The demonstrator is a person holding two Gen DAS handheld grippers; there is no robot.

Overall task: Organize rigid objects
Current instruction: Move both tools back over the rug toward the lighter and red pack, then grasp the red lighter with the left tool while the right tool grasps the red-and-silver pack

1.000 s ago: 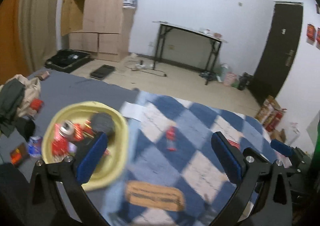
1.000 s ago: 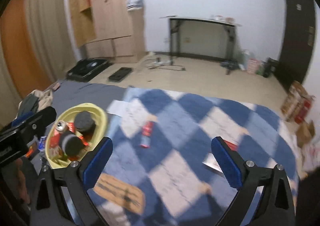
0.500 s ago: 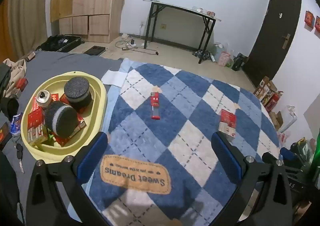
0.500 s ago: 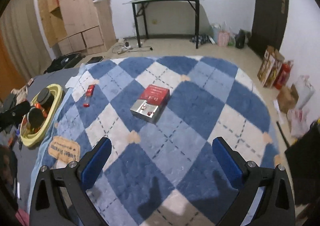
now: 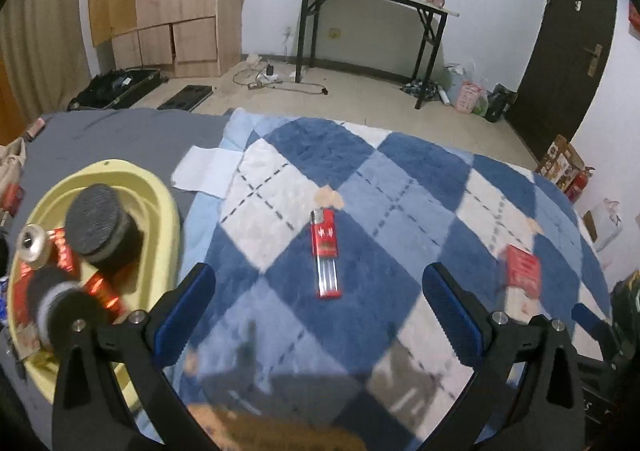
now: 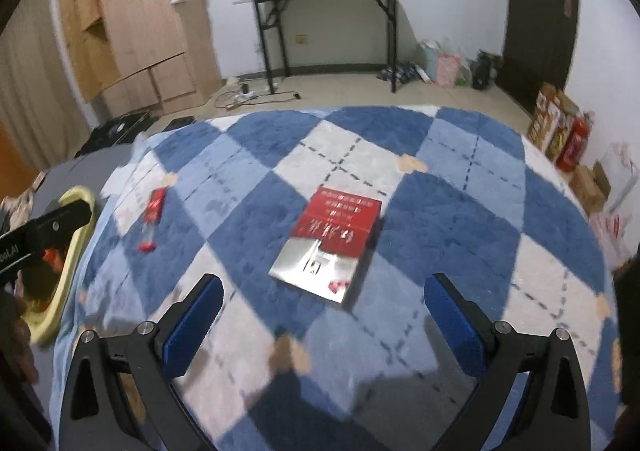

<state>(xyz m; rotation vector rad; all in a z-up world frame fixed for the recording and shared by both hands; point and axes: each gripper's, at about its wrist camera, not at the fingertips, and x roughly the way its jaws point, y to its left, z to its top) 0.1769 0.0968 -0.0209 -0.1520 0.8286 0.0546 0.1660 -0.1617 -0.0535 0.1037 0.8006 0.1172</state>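
The left gripper (image 5: pixel 320 315) gapes wide, empty, above the red lighter (image 5: pixel 326 253) at frame centre. The right gripper (image 6: pixel 322 313) is likewise spread and empty, the red-and-silver box (image 6: pixel 330 241) now closer than half a second ago. The yellow basin (image 5: pixel 160 203) sits at lower left.

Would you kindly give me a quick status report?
Left gripper open, lined up on lighter. Right gripper open over red-and-silver box. Both lie loose on rug; nothing blocking.

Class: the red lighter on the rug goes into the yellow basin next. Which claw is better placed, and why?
Left claw: open, the lighter lies straight ahead between its fingers, and the basin is beside it.
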